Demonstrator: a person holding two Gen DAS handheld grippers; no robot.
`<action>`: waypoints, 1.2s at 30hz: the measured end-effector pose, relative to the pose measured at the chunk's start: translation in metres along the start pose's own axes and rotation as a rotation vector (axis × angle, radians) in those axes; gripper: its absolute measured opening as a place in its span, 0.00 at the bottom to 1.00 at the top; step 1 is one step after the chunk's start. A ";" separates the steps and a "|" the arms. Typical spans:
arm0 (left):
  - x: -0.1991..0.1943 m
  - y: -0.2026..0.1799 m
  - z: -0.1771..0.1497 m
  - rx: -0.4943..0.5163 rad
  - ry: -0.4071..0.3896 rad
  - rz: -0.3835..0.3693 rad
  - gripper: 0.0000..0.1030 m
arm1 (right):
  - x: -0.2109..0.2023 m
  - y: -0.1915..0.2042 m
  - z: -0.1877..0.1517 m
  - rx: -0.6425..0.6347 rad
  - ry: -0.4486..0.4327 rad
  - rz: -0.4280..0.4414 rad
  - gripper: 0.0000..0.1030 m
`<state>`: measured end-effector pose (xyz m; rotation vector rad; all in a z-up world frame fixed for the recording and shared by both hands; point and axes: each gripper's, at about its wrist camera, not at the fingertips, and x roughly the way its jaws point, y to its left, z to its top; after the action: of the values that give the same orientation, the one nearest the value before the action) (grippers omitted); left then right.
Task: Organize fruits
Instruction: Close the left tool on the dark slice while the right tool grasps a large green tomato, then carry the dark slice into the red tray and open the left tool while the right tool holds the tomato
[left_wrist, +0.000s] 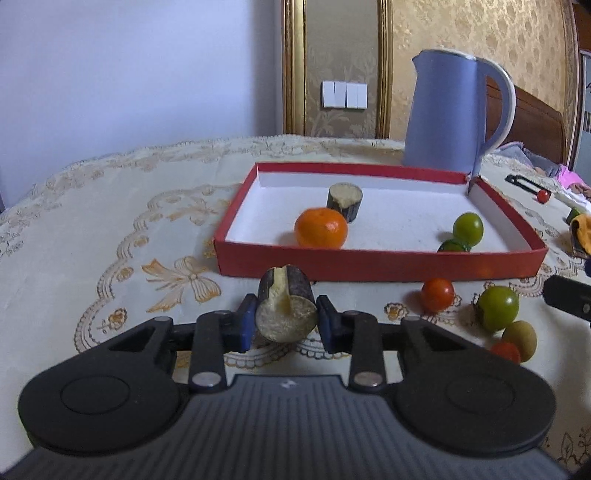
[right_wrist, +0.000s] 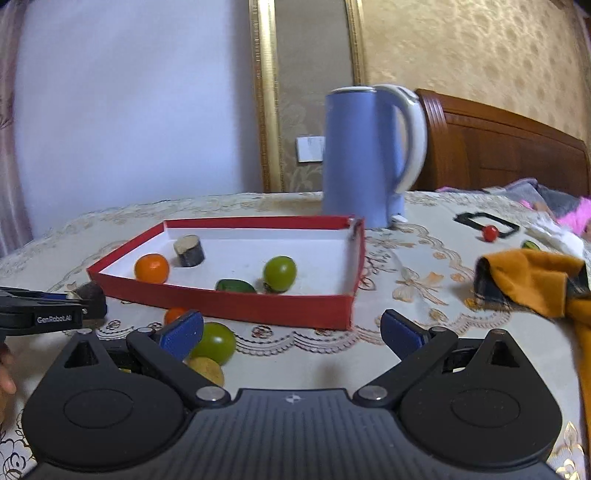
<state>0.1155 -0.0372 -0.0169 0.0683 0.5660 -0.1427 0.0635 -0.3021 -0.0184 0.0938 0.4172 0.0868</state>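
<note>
My left gripper (left_wrist: 286, 319) is shut on a dark-skinned sugarcane piece (left_wrist: 286, 308), just in front of the red tray (left_wrist: 369, 264). The tray holds an orange (left_wrist: 320, 227), another sugarcane piece (left_wrist: 344, 201), a green fruit (left_wrist: 468, 228) and a dark green one (left_wrist: 451, 246). Loose on the cloth to the right lie a red tomato (left_wrist: 437, 294), a green fruit (left_wrist: 497, 307), a yellowish fruit (left_wrist: 521, 338) and a small red one (left_wrist: 505, 350). My right gripper (right_wrist: 291, 334) is open and empty before the tray (right_wrist: 258, 308), beside the green fruit (right_wrist: 216, 343).
A blue kettle (left_wrist: 450, 114) stands behind the tray. An orange cloth (right_wrist: 535, 284) lies at the right. A black frame (right_wrist: 485, 221) with a small red tomato (right_wrist: 489, 232) sits at the far right. The left gripper shows at the left edge of the right wrist view (right_wrist: 48, 314).
</note>
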 end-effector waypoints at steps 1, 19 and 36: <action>0.000 -0.001 0.000 0.007 0.001 0.005 0.30 | 0.002 0.001 0.002 -0.011 0.015 0.024 0.99; -0.003 -0.002 -0.002 0.016 -0.013 0.019 0.30 | 0.049 0.033 0.015 -0.136 0.228 0.173 0.46; -0.003 -0.002 -0.002 0.009 -0.021 0.028 0.30 | 0.033 0.025 0.017 -0.077 0.153 0.216 0.33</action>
<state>0.1118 -0.0387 -0.0167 0.0830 0.5433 -0.1187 0.0989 -0.2752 -0.0137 0.0566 0.5554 0.3236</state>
